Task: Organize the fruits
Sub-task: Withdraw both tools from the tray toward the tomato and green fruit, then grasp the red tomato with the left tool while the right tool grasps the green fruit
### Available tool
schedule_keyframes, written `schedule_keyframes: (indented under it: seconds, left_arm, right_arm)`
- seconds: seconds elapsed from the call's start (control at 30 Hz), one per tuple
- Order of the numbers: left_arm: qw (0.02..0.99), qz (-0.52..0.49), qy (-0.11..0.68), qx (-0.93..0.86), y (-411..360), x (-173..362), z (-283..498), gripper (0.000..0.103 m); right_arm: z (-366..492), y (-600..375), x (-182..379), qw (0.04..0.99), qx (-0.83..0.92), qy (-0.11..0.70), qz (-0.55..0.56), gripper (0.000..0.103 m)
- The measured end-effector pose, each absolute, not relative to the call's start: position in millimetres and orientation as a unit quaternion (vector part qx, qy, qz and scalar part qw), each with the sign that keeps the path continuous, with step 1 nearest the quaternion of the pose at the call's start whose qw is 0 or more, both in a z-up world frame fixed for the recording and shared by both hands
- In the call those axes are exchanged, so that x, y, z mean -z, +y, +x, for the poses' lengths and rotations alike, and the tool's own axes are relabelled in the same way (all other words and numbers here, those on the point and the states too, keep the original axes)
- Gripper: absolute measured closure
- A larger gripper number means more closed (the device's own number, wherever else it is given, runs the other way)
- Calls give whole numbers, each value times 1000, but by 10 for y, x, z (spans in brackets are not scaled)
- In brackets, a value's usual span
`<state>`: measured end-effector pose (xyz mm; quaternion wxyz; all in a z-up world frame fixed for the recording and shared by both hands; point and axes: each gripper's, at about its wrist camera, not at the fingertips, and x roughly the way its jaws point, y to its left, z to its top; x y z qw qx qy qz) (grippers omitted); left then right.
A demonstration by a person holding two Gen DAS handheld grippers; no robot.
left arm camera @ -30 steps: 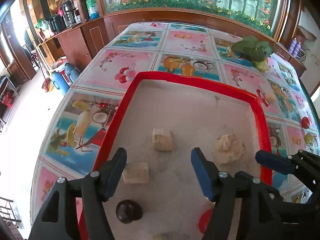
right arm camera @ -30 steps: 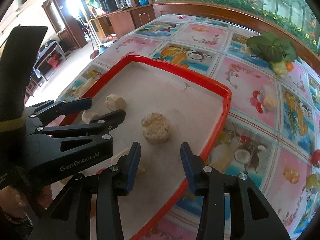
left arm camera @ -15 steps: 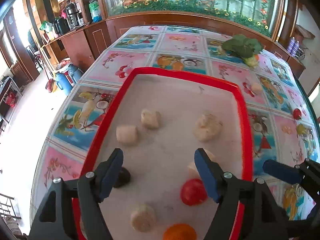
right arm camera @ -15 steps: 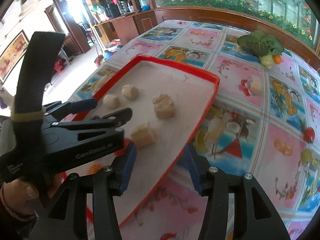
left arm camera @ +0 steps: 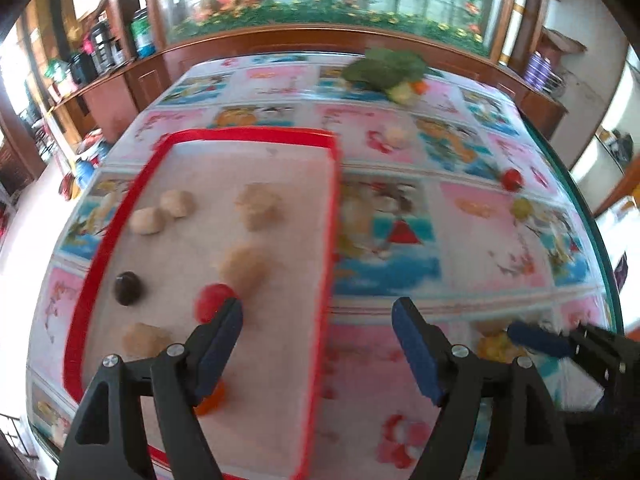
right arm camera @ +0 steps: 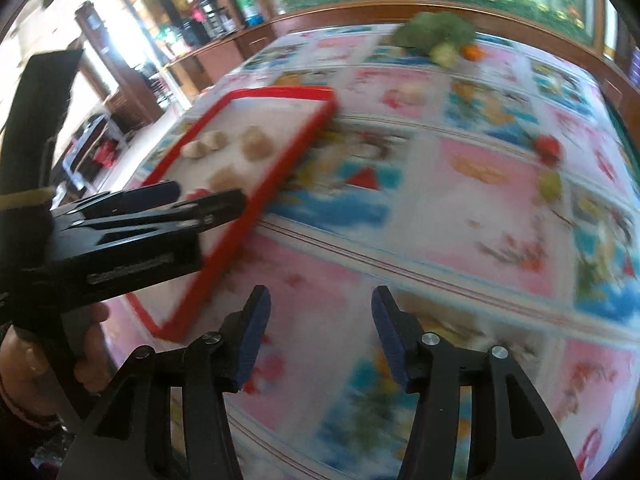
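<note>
Your left gripper (left arm camera: 318, 332) straddles the tray (left arm camera: 326, 216) right rim, fingers spread, empty; right gripper (right arm camera: 318, 322) spread over bare tablecloth (right arm camera: 460, 216) right of tray. Tray fruits blurred.

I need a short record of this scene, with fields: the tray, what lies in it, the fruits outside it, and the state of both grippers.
tray: red tray, on the patterned table
in tray: several beige pieces, one red fruit, one dark fruit, one orange fruit partly hidden
outside tray: red fruit, yellow-green fruit, leafy greens at the far edge
left gripper: open, empty, over the tray's right rim
right gripper: open, empty, over the table
image: blurred
</note>
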<state>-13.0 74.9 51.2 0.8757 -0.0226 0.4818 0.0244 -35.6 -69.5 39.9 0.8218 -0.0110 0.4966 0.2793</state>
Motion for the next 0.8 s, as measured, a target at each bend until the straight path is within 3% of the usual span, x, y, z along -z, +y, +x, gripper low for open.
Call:
schedule_keyframes:
  seconds: [0.4, 0.8]
  left_arm:
    - [864, -4, 503, 11, 173, -438, -160, 23]
    - [858, -17, 513, -2, 115, -400, -15, 23]
  right_arm:
    - [300, -1917, -361, 868, -156, 468, 48, 50]
    - [890, -1781, -148, 872, -166, 460, -16, 51]
